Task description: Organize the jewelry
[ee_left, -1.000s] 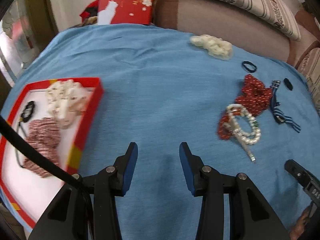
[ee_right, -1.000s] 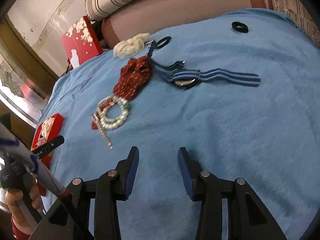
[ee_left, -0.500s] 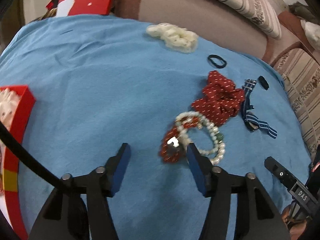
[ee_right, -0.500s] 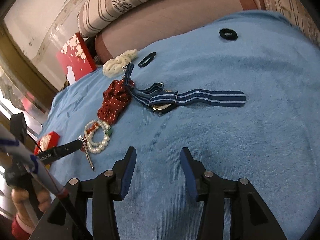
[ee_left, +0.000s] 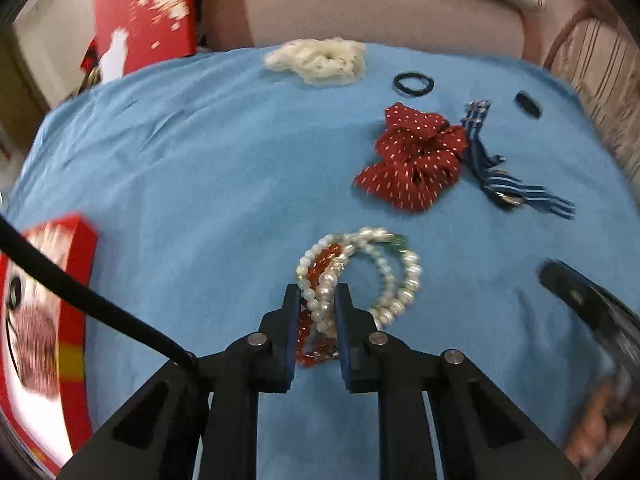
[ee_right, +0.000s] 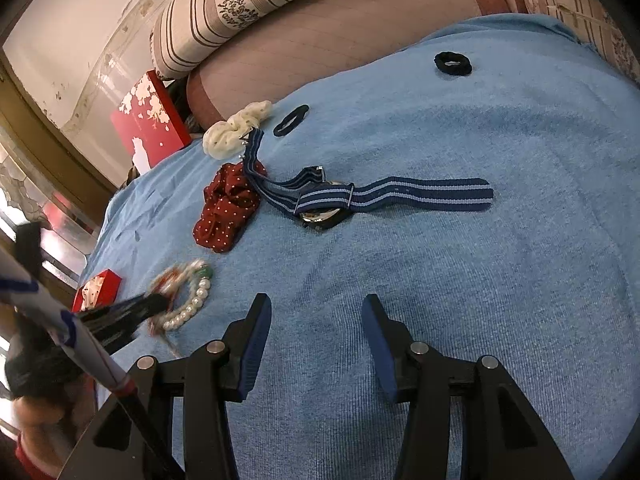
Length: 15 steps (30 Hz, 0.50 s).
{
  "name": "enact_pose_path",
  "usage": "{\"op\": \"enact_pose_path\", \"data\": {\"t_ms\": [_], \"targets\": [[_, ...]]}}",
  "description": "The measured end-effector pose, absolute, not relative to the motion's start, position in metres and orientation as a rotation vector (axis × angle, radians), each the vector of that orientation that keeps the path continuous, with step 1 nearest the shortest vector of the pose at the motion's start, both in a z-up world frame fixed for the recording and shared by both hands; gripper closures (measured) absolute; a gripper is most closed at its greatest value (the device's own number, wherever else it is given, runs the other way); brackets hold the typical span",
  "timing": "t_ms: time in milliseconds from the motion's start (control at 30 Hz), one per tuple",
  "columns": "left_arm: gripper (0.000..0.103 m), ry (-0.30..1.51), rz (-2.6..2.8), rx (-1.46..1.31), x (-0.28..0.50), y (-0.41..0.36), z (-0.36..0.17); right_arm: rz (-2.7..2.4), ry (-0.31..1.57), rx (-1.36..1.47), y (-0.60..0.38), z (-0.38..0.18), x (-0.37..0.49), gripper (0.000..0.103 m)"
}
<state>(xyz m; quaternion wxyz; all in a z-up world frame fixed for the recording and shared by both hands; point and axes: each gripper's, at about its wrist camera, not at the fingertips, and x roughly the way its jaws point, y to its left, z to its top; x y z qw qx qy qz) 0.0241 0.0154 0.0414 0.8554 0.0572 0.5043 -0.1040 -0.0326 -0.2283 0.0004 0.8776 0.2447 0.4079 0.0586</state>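
My left gripper (ee_left: pixel 318 294) is shut on a tangle of pearl and red bead bracelets (ee_left: pixel 360 268) lying on the blue cloth (ee_left: pixel 200 160); the tangle also shows in the right wrist view (ee_right: pixel 184 296). My right gripper (ee_right: pixel 316 308) is open and empty above bare cloth, short of a blue striped watch (ee_right: pixel 328 204). A red tray (ee_left: pixel 76 248) with jewelry in it sits at the left edge.
A red dotted scrunchie (ee_left: pixel 416 160), a cream scrunchie (ee_left: pixel 320 60), a black hair tie (ee_left: pixel 414 84) and a small black scrunchie (ee_right: pixel 453 63) lie on the cloth. A red box lid (ee_left: pixel 148 20) leans by the sofa (ee_left: pixel 360 4) at the back.
My left gripper has swung right from the tray, reached the bracelets and shut on them. My right gripper has moved a little closer to the watch and stays open.
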Motion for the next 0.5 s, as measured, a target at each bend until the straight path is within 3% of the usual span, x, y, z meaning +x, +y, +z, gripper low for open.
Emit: {"op": "enact_pose_path", "data": {"t_ms": [267, 500], "targets": [[0.087, 1.062, -0.107, -0.094, -0.02, 0.123, 0.054, 0.102, 0.843, 0.462, -0.223, 0.001, -0.035, 0.052], [0.087, 1.015, -0.066, -0.186, -0.03, 0.163, 0.055, 0.121, 0.844, 0.404, -0.208, 0.005, -0.049, 0.05]]}}
